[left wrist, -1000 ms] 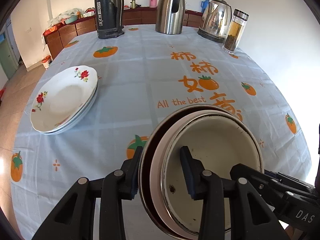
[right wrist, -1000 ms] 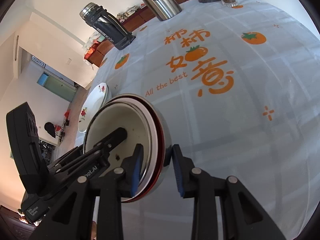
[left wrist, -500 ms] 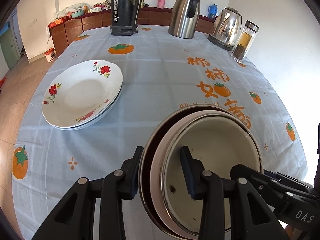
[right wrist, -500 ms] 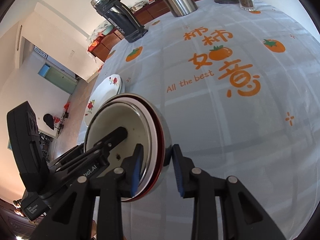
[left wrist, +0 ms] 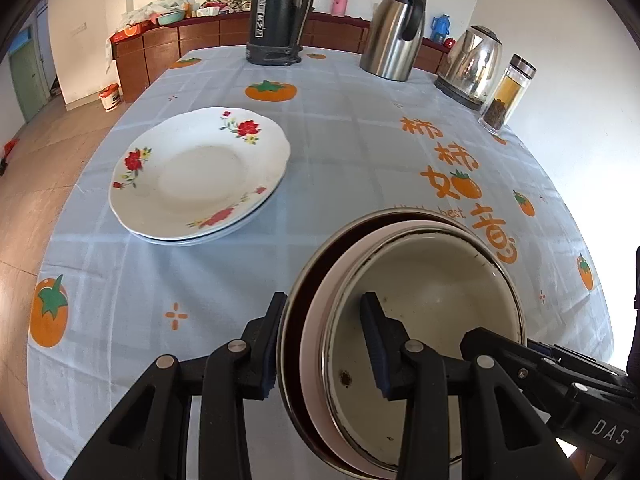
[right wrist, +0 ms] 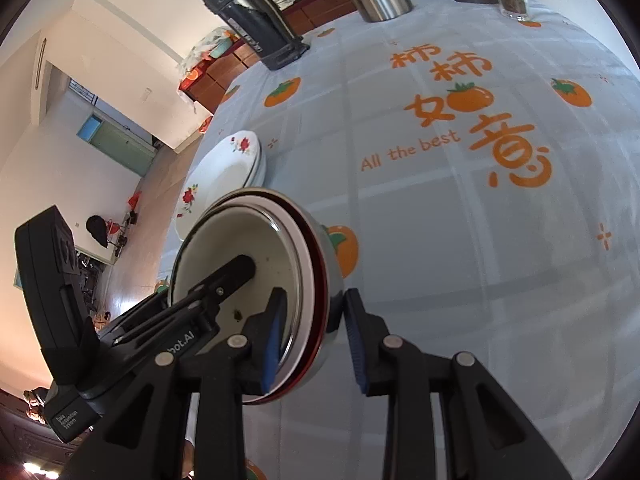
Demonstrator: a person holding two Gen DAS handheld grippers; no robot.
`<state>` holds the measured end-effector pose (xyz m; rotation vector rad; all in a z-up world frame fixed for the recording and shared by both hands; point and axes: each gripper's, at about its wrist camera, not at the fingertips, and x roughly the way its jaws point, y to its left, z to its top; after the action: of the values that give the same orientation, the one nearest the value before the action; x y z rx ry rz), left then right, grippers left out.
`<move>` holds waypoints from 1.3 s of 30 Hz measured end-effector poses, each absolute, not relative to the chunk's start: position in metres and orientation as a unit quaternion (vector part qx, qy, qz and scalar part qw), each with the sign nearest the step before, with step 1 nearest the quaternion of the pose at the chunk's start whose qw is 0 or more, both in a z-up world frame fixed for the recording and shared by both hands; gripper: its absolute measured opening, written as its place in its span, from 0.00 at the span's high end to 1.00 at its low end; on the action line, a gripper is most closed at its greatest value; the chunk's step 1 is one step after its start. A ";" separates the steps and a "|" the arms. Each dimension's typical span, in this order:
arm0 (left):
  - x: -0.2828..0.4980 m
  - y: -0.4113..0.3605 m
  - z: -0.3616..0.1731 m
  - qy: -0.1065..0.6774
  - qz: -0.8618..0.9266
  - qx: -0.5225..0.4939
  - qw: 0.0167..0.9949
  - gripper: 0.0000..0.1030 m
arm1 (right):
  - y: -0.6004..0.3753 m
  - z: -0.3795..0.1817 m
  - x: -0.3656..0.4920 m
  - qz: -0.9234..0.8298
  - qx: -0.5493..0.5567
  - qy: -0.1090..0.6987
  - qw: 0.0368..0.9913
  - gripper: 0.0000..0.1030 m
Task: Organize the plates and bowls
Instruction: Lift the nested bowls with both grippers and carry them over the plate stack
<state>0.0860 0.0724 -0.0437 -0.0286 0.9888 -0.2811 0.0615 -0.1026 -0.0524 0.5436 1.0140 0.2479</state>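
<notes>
Fingers of both my grippers, left (left wrist: 320, 344) and right (right wrist: 310, 344), clamp opposite rims of the nested bowls (left wrist: 424, 320), carried above the worktop (left wrist: 340, 140); the plates (left wrist: 200, 172) lie at ten o'clock, nearer my left.

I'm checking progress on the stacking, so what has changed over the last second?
Both tongs carried the nested bowls toward the flowered plates, which now sit nearer and more central in view. Nothing was released: left tongs and right tongs stay clamped on the bowls' rims.
</notes>
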 end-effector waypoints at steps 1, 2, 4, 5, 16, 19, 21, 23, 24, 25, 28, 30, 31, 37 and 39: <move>0.086 0.075 -0.043 0.473 -0.132 -0.014 0.871 0.61 | -0.100 -0.052 0.062 0.119 0.255 0.478 0.832 0.71; 0.086 0.077 -0.043 0.473 -0.130 -0.014 0.872 0.61 | -0.098 -0.052 0.063 0.121 0.255 0.479 0.832 0.71; 0.085 0.080 -0.043 0.473 -0.126 -0.013 0.872 0.61 | -0.094 -0.053 0.064 0.125 0.254 0.480 0.830 0.71; 0.085 0.082 -0.043 0.473 -0.125 -0.014 0.872 0.61 | -0.093 -0.053 0.064 0.126 0.254 0.481 0.830 0.71; 0.088 0.093 -0.042 0.477 -0.121 -0.010 0.871 0.61 | -0.079 -0.056 0.073 0.131 0.254 0.485 0.826 0.71; 0.092 0.095 -0.039 0.475 -0.123 -0.003 0.872 0.61 | -0.077 -0.055 0.073 0.131 0.257 0.483 0.826 0.71; 0.094 0.096 -0.036 0.473 -0.123 0.001 0.872 0.61 | -0.075 -0.053 0.073 0.132 0.259 0.481 0.827 0.71; 0.096 0.099 -0.034 0.471 -0.123 0.004 0.873 0.61 | -0.073 -0.051 0.075 0.132 0.260 0.479 0.828 0.71; 0.097 0.099 -0.033 0.470 -0.122 0.006 0.874 0.61 | -0.071 -0.050 0.077 0.133 0.260 0.479 0.828 0.71; 0.098 0.100 -0.031 0.468 -0.121 0.010 0.875 0.61 | -0.070 -0.049 0.078 0.134 0.260 0.479 0.828 0.71; 0.101 0.101 -0.030 0.467 -0.120 0.019 0.876 0.61 | -0.068 -0.048 0.081 0.136 0.264 0.479 0.826 0.71; 0.104 0.102 -0.029 0.467 -0.121 0.021 0.876 0.61 | -0.068 -0.049 0.084 0.136 0.268 0.479 0.825 0.71; 0.106 0.103 -0.029 0.467 -0.122 0.022 0.876 0.61 | -0.067 -0.049 0.085 0.135 0.270 0.479 0.824 0.71; 0.114 0.106 -0.026 0.463 -0.122 0.024 0.878 0.61 | -0.063 -0.046 0.092 0.133 0.275 0.475 0.825 0.71; 0.116 0.109 -0.025 0.462 -0.122 0.022 0.878 0.61 | -0.061 -0.044 0.094 0.133 0.276 0.475 0.825 0.71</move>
<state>0.1161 0.1085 -0.0252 0.0466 0.9636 -0.2550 0.0943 -0.0613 -0.0438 0.5861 1.0086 0.2817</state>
